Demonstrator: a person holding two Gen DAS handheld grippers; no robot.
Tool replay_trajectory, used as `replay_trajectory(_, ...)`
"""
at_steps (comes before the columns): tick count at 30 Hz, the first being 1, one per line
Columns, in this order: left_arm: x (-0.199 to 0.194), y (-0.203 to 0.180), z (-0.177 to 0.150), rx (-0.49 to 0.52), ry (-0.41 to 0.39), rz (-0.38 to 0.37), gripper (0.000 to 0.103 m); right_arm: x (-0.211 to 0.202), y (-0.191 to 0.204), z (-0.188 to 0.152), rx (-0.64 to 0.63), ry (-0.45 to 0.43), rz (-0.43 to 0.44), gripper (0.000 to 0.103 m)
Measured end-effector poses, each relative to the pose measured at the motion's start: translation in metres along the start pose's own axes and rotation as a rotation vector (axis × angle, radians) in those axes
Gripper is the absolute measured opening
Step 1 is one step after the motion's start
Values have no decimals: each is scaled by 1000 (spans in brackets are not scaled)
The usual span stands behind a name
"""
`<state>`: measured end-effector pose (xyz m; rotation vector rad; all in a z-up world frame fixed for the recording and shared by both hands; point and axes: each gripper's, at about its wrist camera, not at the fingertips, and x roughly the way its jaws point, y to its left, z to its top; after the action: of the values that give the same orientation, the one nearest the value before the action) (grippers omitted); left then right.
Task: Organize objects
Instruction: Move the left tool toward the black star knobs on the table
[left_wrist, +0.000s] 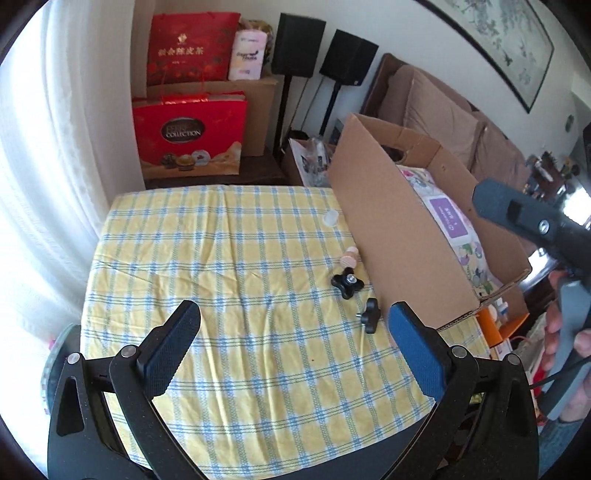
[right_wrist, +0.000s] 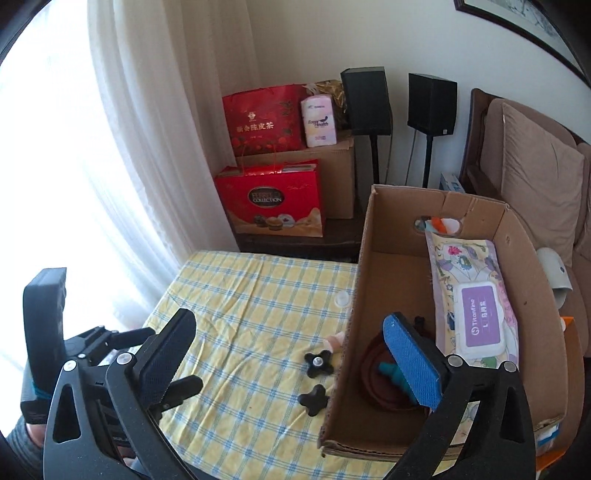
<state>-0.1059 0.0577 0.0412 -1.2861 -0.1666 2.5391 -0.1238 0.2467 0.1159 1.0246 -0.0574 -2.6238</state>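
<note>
Cardboard box (left_wrist: 402, 236) wall stands beside two black knobs (left_wrist: 347, 283)

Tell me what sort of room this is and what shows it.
Most likely a home living room: a brown sofa by the wall, two black speakers on stands, a framed painting, and red gift bags beside a table with a checked tablecloth.

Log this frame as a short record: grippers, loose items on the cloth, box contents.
left gripper: open, empty, above the checked cloth
right gripper: open, empty, at the cardboard box wall
on cloth: two black knobs, pink item, white cap
in box: wipes pack, dark red coil, teal item
</note>
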Motion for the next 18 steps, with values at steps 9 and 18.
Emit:
replay_trajectory(9,-16,21,1,-40,-56,28,103,6,14,-15,-14,-16,-27,103)
replay_trajectory(18,16,5,-22,1,-43,-15,102,-5,21,-21,0,-55,-6,103)
